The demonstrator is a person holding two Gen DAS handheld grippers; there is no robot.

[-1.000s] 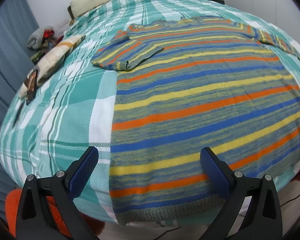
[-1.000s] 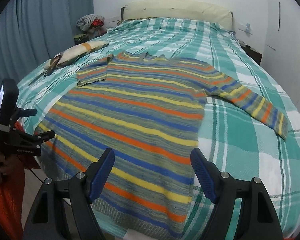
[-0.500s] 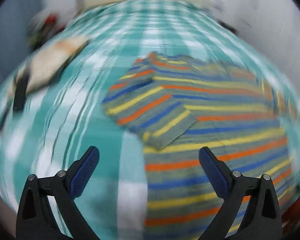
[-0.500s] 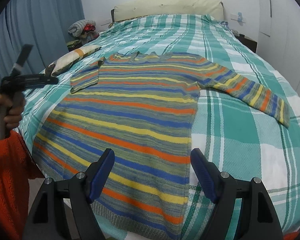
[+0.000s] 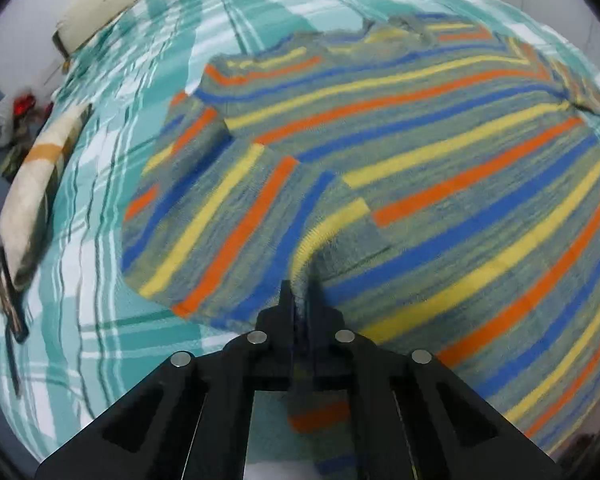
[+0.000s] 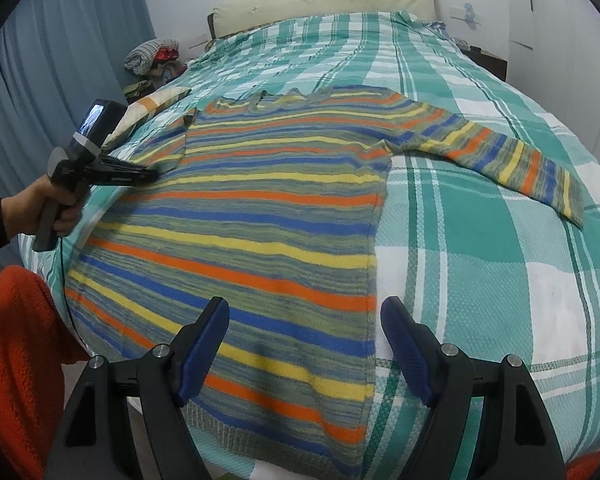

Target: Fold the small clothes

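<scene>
The sleeve fold is just starting: the left gripper (image 5: 298, 292), angled steeply down, has just snapped its jaws closed on the cuff of the striped sweater (image 6: 260, 216) spread flat on the bed (image 6: 480, 280) ahead of it. Next, I judge, it must carry that sleeve across the body (without dragging the knit). The right gripper (image 6: 304, 344) hovers, jaws apart and empty, over the hem.
</scene>
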